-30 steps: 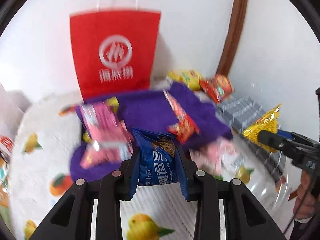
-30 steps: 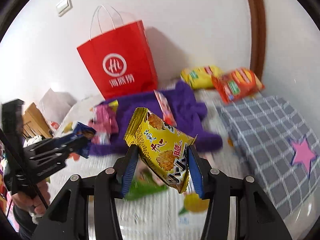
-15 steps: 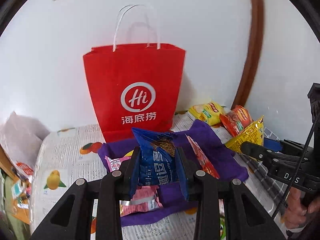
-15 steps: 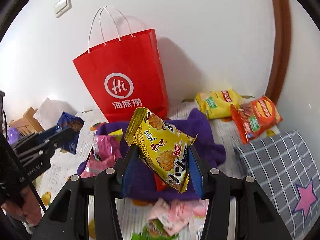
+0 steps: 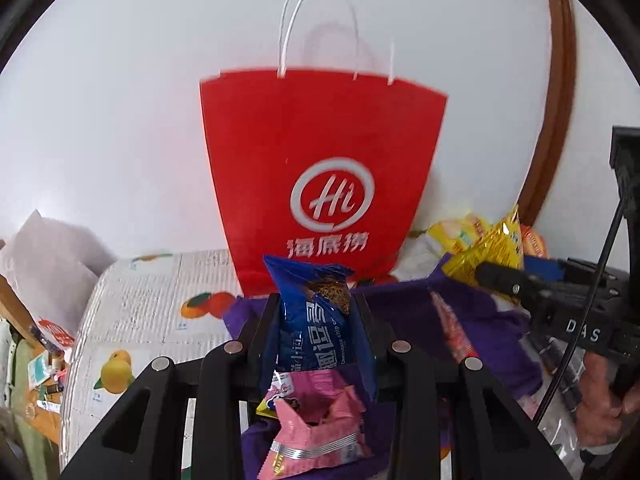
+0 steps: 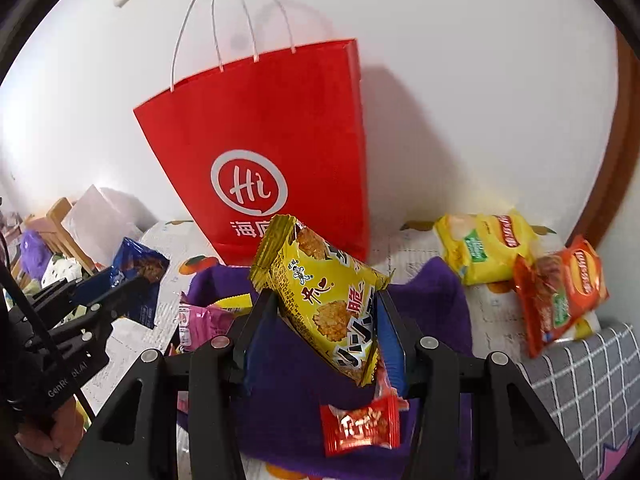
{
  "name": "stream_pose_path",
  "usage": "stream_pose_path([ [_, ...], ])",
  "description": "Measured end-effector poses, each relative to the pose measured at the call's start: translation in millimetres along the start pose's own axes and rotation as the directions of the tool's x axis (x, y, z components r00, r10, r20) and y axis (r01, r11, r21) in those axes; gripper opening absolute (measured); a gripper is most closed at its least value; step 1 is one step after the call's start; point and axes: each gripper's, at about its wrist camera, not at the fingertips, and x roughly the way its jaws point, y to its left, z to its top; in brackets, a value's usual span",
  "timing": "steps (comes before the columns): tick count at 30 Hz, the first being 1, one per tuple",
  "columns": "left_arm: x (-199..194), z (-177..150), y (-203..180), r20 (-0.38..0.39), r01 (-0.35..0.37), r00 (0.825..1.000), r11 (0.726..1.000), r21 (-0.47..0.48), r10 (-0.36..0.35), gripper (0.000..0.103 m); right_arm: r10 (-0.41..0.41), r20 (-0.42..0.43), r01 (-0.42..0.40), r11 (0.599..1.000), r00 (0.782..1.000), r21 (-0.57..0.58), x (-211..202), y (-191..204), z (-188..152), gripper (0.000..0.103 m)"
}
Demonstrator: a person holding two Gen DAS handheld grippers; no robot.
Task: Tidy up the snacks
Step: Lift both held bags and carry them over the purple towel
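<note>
My left gripper (image 5: 314,300) is shut on a blue snack packet (image 5: 316,316), held up in front of a tall red paper bag (image 5: 320,168) with white handles. My right gripper (image 6: 326,296) is shut on a yellow snack packet (image 6: 328,300), also raised before the red bag (image 6: 264,152). The left gripper with the blue packet (image 6: 138,280) shows at the left of the right wrist view. The right gripper with the yellow packet (image 5: 490,250) shows at the right of the left wrist view. Both packets are lower than the bag's open top.
A purple cloth (image 6: 432,304) lies below with pink packets (image 5: 316,436) and a red packet (image 6: 360,426) on it. Yellow (image 6: 484,248) and orange (image 6: 560,292) chip bags lie at the right by a grey checked cushion (image 6: 580,384). The fruit-print cover (image 5: 152,312) spreads left.
Both grippers have risen and moved closer to the red bag, each still holding its packet. The bag now fills more of both views.
</note>
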Motion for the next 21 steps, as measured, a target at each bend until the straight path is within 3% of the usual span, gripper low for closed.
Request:
stream_pose_path([
  [11,31,-12,10,-0.081,-0.001,0.997,0.999,-0.049,-0.003,0.032,0.0,-0.071,0.001,1.0,0.997,0.008,40,-16,-10,0.049],
  [21,31,-15,8,-0.095,-0.021,0.995,0.999,-0.04,0.017,0.032,-0.003,-0.157,0.006,1.0,0.988,0.021,54,-27,-15,0.049],
])
